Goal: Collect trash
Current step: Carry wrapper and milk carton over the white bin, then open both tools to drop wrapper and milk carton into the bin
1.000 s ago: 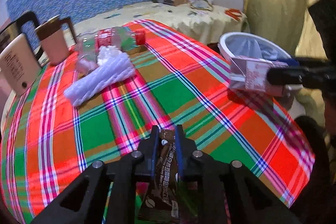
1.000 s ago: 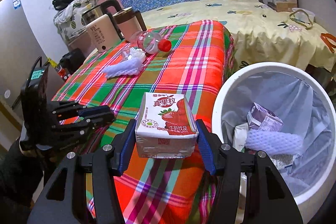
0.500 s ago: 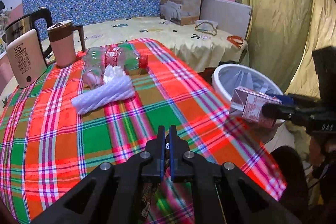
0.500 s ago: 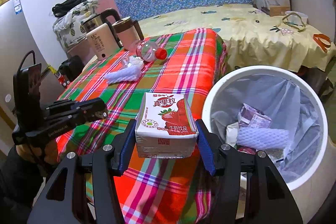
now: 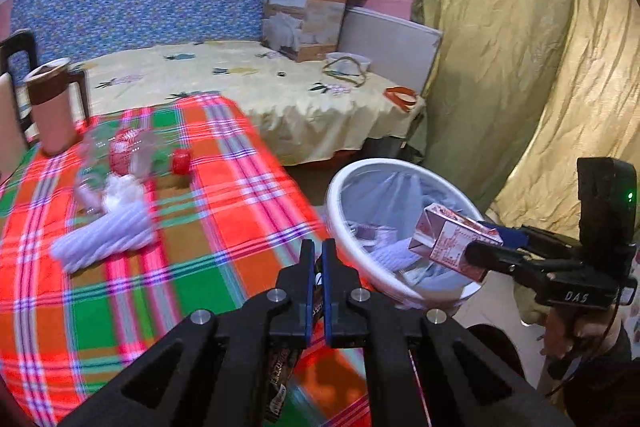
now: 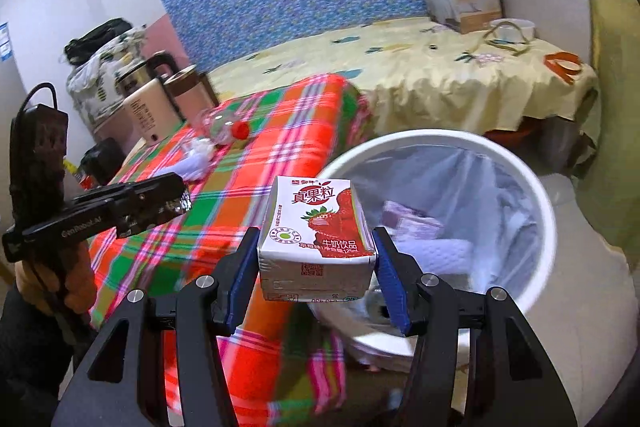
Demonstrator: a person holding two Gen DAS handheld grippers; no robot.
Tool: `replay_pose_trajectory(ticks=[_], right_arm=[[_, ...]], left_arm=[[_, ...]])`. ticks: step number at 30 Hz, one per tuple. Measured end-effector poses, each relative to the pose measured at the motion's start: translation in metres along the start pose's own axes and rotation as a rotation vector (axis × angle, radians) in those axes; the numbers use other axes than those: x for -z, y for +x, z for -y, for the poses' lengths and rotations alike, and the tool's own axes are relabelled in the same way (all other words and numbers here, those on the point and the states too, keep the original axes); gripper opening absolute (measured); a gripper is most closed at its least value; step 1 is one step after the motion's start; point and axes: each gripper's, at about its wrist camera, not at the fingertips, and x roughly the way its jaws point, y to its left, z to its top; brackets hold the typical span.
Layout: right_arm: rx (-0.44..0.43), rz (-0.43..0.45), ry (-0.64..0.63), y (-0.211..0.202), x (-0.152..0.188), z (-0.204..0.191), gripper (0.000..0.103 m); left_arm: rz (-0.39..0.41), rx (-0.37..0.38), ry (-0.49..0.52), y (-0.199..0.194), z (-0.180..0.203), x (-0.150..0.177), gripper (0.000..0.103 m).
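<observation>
Left fingers clamped on wrapper, apparently coffee; right fingers gripping carton above bin.

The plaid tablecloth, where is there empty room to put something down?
The plaid tablecloth is bare between the white foam sleeve and the edge beside the trash bin. It is crowded at the back: plastic bottle, pink jug.

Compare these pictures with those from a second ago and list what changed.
The left gripper closed on the brown wrapper and lifted it off the plaid tablecloth. The right gripper carried the strawberry milk carton toward the white bin. Bottle and foam sleeve stayed put.
</observation>
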Motion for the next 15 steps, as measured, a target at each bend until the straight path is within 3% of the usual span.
replay_pose_trajectory(ticks=[15], right_arm=[[0.109,-0.006,0.08,-0.005,0.006,0.041,0.057]], left_arm=[[-0.075,0.133,0.078,0.061,0.06,-0.021,0.004]])
